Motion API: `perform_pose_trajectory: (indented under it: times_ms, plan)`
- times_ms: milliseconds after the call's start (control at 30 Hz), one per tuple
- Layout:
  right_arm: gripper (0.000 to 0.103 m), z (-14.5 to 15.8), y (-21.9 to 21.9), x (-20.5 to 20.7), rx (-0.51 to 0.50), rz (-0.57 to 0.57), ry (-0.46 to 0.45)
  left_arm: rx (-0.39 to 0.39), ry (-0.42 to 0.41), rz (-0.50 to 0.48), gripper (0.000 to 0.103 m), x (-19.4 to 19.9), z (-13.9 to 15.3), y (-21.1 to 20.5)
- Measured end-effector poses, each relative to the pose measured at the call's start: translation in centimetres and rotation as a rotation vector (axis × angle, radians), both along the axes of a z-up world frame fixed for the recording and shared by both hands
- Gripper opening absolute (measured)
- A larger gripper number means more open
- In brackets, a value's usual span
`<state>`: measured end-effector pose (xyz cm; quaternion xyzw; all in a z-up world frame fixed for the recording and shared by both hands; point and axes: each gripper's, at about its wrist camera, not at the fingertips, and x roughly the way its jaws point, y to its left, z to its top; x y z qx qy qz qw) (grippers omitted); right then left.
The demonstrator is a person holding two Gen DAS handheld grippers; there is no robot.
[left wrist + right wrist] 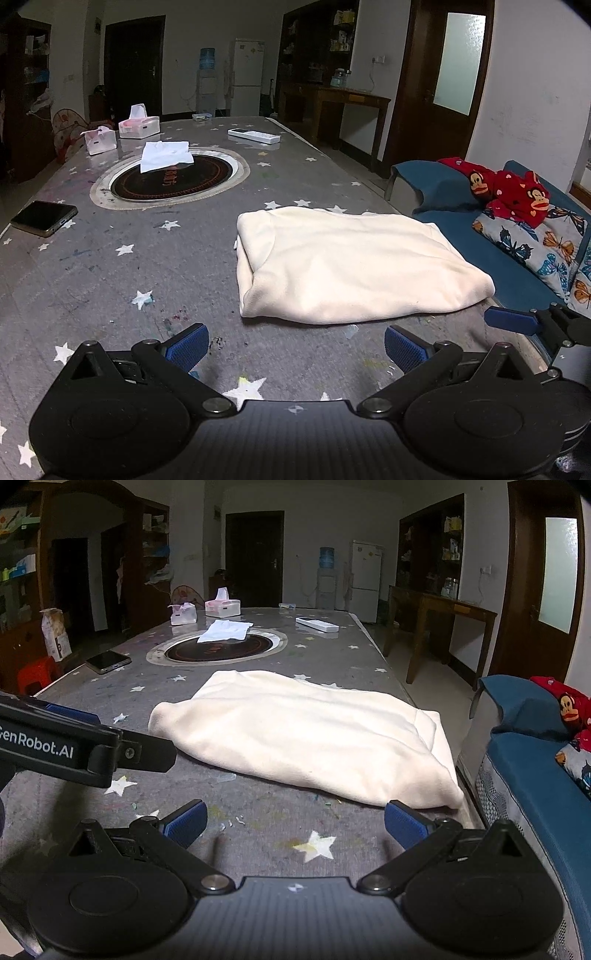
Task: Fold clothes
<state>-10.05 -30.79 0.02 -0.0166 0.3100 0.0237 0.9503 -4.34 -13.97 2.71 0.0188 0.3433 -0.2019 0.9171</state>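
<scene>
Both claws, left gripper (296, 342) and right gripper (294, 821), gape wide, empty.
Best grab the cream garment (347, 266) by its near edge, lifting evenly.

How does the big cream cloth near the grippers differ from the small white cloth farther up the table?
The cream garment is much larger and bulkier than the white cloth. The cream garment is folded into a thick, tidy bundle; the white cloth lies thin and loosely rumpled. The cream garment rests on the starred table cover, while the white cloth overlaps the round inset plate. Both are pale, and neither is gripped.
</scene>
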Motion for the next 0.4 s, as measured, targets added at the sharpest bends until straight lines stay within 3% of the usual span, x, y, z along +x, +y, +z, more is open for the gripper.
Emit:
perform_pose_trajectory:
  times_ms: [400]
  plan:
    - [0.103, -0.04, 0.0, -0.16, 0.009, -0.013, -0.005, -0.001, 0.011, -0.001, 0.103, -0.05, -0.31, -0.18]
